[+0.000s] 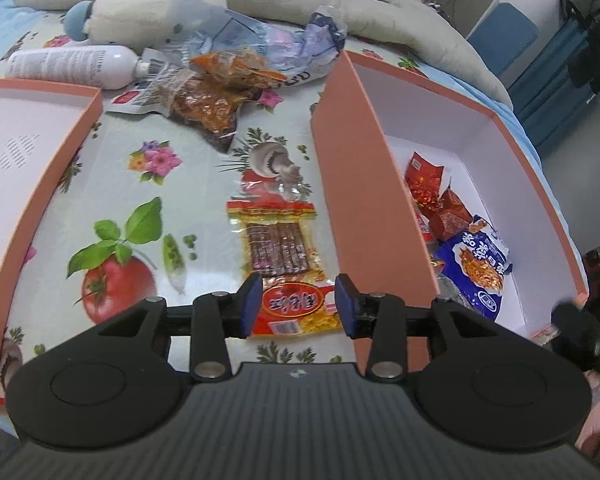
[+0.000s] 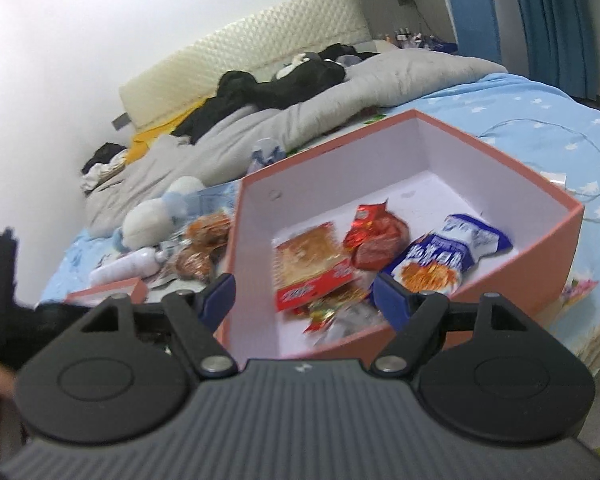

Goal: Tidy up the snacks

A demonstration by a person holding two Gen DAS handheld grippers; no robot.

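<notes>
A long red-and-yellow snack packet (image 1: 278,240) lies flat on the flowered cloth, left of the pink box (image 1: 364,200). My left gripper (image 1: 298,306) points down at it, and the packet's near end sits between the blue pads, which do not visibly squeeze it. My right gripper (image 2: 304,300) hovers open over the near edge of the pink box (image 2: 500,276) with nothing between its fingers. Inside the box lie a red-and-orange flat packet (image 2: 312,264), red packets (image 2: 374,236) and a blue packet (image 2: 440,256).
The box lid (image 1: 52,168) lies open side up at the left. Behind it are a pile of loose snack packets (image 1: 212,96), a white bottle (image 1: 72,66), a plush toy (image 1: 148,12) and a grey quilt (image 1: 380,12). The bed's edge falls away right of the box.
</notes>
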